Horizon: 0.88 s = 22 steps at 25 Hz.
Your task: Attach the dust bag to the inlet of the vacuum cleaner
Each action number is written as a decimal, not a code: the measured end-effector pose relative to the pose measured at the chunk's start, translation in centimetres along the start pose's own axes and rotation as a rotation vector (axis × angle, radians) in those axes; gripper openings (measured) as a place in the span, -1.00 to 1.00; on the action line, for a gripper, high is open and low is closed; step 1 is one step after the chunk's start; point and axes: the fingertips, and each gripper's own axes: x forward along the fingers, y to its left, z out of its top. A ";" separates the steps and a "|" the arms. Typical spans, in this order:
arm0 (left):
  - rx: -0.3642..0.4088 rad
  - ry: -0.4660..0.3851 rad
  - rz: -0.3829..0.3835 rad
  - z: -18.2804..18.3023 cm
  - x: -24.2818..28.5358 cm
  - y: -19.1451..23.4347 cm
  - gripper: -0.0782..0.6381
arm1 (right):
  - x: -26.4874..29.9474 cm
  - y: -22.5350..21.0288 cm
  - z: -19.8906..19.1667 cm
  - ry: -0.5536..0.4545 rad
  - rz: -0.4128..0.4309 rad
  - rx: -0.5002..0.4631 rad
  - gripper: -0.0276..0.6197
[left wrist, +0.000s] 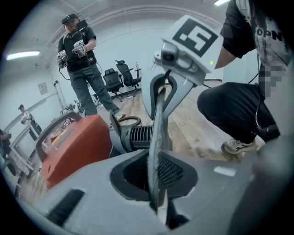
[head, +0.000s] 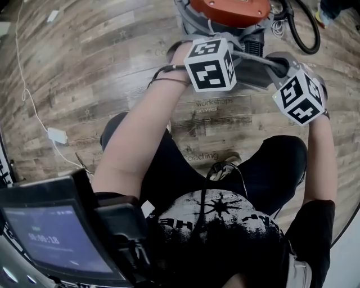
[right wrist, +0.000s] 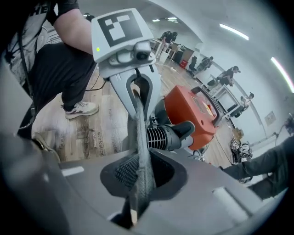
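A grey fabric dust bag, seen edge-on as a narrow strip, is stretched between my two grippers. In the left gripper view my left gripper is shut on its near end. My right gripper pinches the far end. The right gripper view mirrors this: my right gripper clamps the dust bag, and my left gripper holds the other end. Just behind the bag lies the orange vacuum cleaner with its black ribbed inlet. From the head view, both marker cubes hover before the vacuum cleaner.
The vacuum's black hose curls on the wooden floor at top right. A white cable with an adapter lies at the left. A screen device fills the lower left. My shoe rests nearby. Other people and office chairs stand behind.
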 end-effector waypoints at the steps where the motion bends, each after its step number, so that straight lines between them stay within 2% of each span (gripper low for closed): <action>1: 0.007 0.015 0.000 -0.4 0.3 -0.1 -0.69 | -0.4 0.0 0.4 0.008 -0.004 -0.021 -0.80; 5: 0.049 0.035 -0.015 -0.2 0.7 -0.4 -0.70 | -1.0 -0.3 0.8 0.025 -0.009 -0.049 -0.80; 11: 0.092 -0.051 -0.008 3.5 -0.3 -0.6 -0.70 | 0.6 -0.8 -2.3 -0.006 -0.017 0.130 -0.79; 15: 0.121 -0.080 0.004 5.0 -0.5 -0.9 -0.70 | 1.0 -0.7 -2.9 -0.002 -0.037 0.190 -0.78; 18: 0.089 -0.087 -0.015 4.5 -0.6 -0.8 -0.70 | 0.6 -0.7 -2.6 0.005 -0.044 0.177 -0.77; 22: -0.002 -0.082 -0.034 2.4 -0.3 -0.1 -0.69 | -0.4 -1.0 -0.9 0.009 -0.038 0.115 -0.78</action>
